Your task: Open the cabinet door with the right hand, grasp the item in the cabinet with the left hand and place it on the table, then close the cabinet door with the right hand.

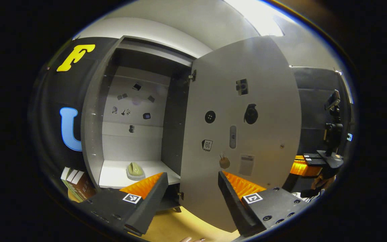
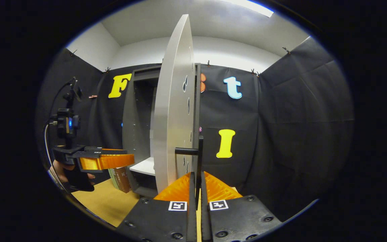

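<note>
On the cabinet (image 1: 94,111) shelf lies the green item (image 1: 135,169) — beyond the open-fingered left hand-held gripper (image 1: 191,188), untouched; the right hand-held gripper (image 2: 197,188) clamps the door (image 2: 171,111) handle (image 2: 198,158).

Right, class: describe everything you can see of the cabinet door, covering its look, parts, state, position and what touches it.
The cabinet door is a flat, pale grey panel that looks like painted board. It stands swung wide open, hinged along its left edge in the left gripper view. Its inner face carries small stickers, dark round shapes and a paper label. In the right gripper view it shows edge-on, with a dark bar handle on its outer side. The right gripper is shut on that handle. The left gripper hangs open before it, not touching.
</note>
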The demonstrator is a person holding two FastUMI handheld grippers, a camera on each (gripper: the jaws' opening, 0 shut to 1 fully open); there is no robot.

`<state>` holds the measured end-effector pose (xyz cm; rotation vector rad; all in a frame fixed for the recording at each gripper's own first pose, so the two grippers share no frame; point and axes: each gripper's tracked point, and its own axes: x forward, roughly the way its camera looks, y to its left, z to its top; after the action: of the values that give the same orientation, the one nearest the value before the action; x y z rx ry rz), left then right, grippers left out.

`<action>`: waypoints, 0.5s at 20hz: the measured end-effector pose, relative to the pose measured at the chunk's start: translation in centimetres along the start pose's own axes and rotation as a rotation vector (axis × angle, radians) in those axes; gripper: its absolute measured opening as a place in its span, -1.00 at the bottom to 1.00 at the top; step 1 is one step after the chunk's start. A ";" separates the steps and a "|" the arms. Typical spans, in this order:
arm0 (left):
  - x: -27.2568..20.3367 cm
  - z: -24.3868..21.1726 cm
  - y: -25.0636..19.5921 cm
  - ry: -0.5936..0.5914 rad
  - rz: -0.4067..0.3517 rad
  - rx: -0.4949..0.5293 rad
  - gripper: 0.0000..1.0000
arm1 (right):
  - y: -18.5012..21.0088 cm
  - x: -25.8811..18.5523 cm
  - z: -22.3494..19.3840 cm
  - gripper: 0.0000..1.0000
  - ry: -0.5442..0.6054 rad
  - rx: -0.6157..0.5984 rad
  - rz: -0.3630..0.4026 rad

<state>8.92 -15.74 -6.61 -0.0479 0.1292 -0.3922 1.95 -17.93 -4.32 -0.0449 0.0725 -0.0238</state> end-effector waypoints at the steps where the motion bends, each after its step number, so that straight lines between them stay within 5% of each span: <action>1: 0.6 -0.2 0.3 0.006 0.009 -0.002 0.88 | 0.0 -0.2 0.0 -0.80 0.000 -0.003 0.020; 7: 4.3 -1.2 5.0 0.035 0.122 -0.007 0.88 | -0.5 -2.0 -0.3 -0.72 0.043 0.101 0.120; 10: 6.6 -2.6 9.0 0.073 0.212 -0.050 0.89 | -3.7 -2.7 -1.3 -0.80 0.047 0.070 0.052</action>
<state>18.02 -9.99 -10.57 -0.0682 0.2144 -0.1792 -0.96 -21.60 -5.29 0.0272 0.1201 0.0250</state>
